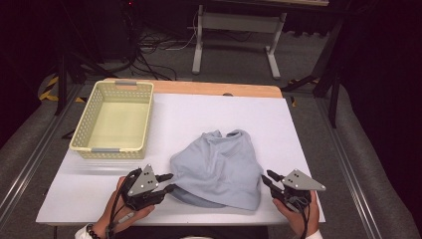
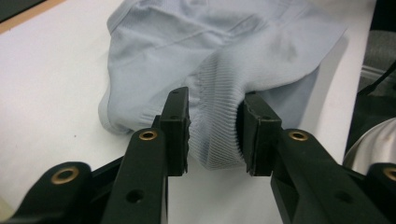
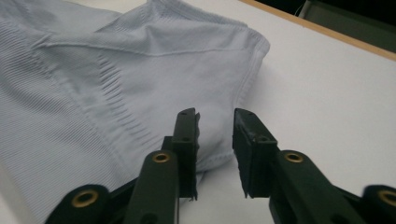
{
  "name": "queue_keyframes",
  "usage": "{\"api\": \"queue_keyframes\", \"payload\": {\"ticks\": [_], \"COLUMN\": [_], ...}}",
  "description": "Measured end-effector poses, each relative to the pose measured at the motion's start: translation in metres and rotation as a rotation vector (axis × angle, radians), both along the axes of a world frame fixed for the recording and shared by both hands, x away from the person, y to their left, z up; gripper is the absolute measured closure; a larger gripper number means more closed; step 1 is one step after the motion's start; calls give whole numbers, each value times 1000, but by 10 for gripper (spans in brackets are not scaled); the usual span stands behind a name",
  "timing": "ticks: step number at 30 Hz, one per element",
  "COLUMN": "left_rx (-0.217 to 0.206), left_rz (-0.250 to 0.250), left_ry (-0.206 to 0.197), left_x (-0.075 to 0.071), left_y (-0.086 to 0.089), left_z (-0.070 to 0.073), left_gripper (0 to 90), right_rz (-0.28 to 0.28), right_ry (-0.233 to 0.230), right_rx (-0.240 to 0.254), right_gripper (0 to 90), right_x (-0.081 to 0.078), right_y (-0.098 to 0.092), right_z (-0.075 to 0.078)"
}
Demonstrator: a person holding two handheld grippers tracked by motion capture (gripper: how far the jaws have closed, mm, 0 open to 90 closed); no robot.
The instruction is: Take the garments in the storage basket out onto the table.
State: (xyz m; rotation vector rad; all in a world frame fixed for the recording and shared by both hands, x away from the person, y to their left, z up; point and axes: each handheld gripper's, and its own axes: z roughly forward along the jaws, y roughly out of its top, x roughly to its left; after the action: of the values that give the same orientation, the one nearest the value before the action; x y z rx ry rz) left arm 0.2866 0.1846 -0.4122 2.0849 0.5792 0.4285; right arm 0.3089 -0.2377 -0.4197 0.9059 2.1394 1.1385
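Note:
A crumpled light blue garment (image 1: 219,164) lies on the white table (image 1: 199,112) near its front edge. My left gripper (image 1: 170,182) is at the garment's left edge. In the left gripper view a ribbed fold (image 2: 215,126) of the garment (image 2: 224,42) sits between the jaws of the left gripper (image 2: 215,95), which stand apart. My right gripper (image 1: 266,176) is at the garment's right side. In the right gripper view the right gripper (image 3: 215,113) is open, with a hemmed corner of the garment (image 3: 116,70) just beyond its tips.
An empty pale yellow plastic basket (image 1: 109,152) stands at the table's back left. A strip of wooden tabletop (image 1: 214,88) shows along the far edge. Beyond it are a white stand (image 1: 199,45) and cables on the floor.

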Motion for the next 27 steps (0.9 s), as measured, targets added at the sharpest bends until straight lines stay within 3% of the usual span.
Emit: {"api": "queue_keyframes", "payload": {"ticks": [6,12,16,20,27], "left_rx": [-4,11,17,28,-21], "left_rz": [-11,-29,-39,-47,-43], "left_ry": [26,36,60,58,19], "left_x": [7,11,15,16,13], "left_y": [-4,-7,-8,-8,-3], "left_z": [-6,-9,-14,-15,4], "left_gripper": [711,780,805,800,719], "right_rz": [2,-55,-75,-78,-55], "right_ry": [-57,-57,-31,6,103], "right_rx": [34,49,84,95,43], "right_gripper": [663,629,617,568,448], "right_x": [35,77,99,120,142], "right_y": [4,4,5,12,29], "right_z": [0,2,3,5,-9]}}
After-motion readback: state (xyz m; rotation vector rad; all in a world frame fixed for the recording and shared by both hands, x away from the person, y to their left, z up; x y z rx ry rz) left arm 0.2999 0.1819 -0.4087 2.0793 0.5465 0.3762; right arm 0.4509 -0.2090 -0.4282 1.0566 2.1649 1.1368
